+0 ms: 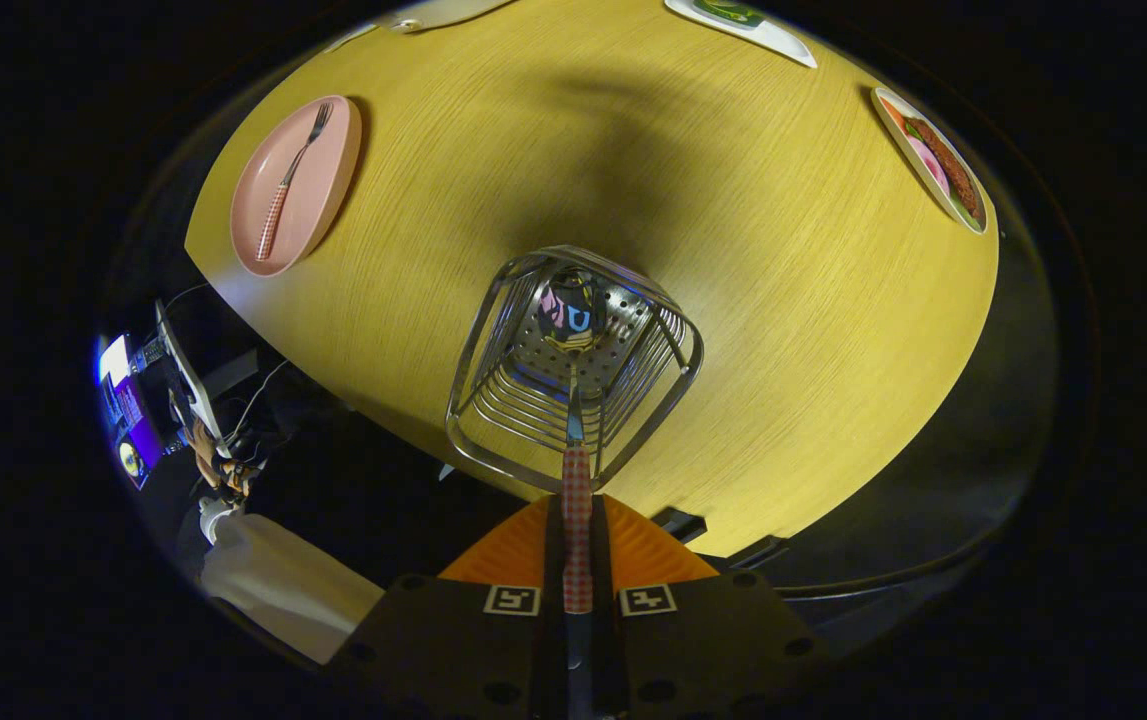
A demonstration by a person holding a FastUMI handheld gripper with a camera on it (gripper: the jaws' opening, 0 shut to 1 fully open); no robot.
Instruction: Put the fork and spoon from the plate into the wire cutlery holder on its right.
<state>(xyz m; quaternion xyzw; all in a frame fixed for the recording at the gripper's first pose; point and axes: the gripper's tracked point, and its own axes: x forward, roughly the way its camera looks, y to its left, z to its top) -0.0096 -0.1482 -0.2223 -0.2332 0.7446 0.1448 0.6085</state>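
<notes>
Gripper [576,545] clamped on the spoon [575,400] by its checked handle, bowl down inside the wire cutlery holder [493,330]. The fork [288,185] lies on the pink plate [318,205], well apart across the yellow table [783,300]. Handle's end hidden between the fingers.

spoon [575,400] handle end hidden between the claw [576,545] fingers, far plates [933,160] cut off

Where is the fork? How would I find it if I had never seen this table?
Start at the yellow wooden table and find the pink plate near its edge, far beyond the wire cutlery holder. The fork lies alone there, with a red checked handle like the spoon in the gripper.
</notes>
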